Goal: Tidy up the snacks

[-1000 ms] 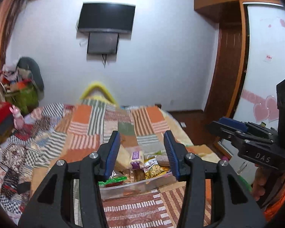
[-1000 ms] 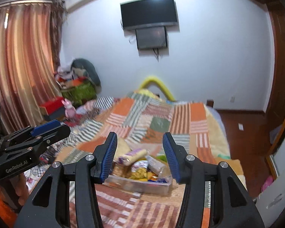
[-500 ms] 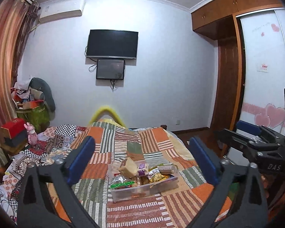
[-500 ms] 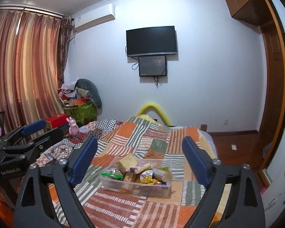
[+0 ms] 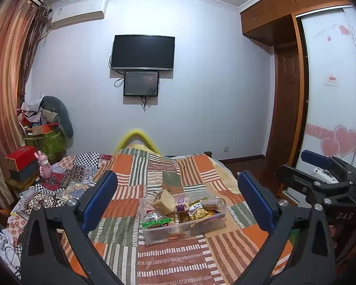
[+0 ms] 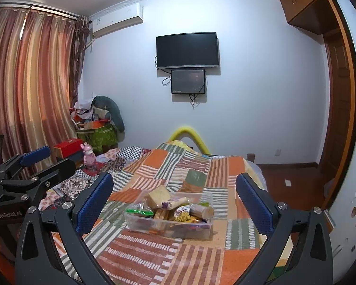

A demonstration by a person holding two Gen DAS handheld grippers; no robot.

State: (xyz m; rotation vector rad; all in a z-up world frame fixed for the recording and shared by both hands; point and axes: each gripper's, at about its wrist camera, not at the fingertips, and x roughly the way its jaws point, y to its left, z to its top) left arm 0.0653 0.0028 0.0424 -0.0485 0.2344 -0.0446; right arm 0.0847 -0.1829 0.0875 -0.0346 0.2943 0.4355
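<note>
pale wall (image 5: 201, 83) fills the frame's centre, a tv (image 5: 142, 52) mounted high on it, a small screen (image 5: 141, 83) just below. curtains (image 6: 33, 83) hang at left, wardrobe (image 5: 332, 83) at right, patchwork bed (image 6: 192, 173) low centre.

Wrist views, level, sharing snack box (image 5: 184, 225)

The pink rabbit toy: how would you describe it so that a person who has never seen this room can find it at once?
Start at the bed with the striped patchwork cover and go to its curtain side. There the pink rabbit toy stands upright, next to a red box and in front of a green bag. It is the only pink, long-eared figure there.
</note>
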